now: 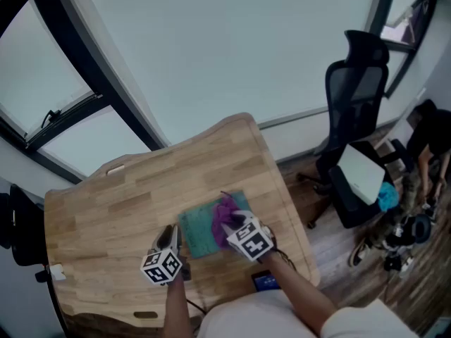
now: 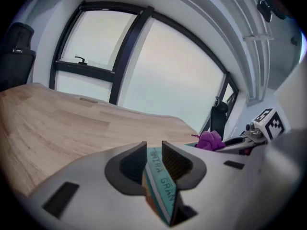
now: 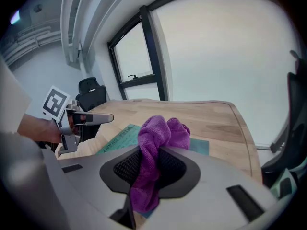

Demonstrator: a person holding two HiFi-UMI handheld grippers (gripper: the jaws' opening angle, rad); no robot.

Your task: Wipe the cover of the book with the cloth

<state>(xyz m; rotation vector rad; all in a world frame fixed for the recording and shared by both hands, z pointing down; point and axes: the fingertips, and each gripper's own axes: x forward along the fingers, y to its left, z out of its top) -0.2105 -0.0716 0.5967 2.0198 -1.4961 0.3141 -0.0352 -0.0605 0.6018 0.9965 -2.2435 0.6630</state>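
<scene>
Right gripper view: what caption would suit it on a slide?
Right gripper clamps a purple cloth above the teal book lying on a wooden table.

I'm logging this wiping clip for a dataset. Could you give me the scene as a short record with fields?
surface: wooden table
book: teal, lying on the table
cloth: purple, bunched on the book's cover
left gripper: closed on the book's edge
right gripper: closed on the cloth, over the book
nearby: black chair beside the table
task state: cloth on the cover, book held at one edge
</scene>
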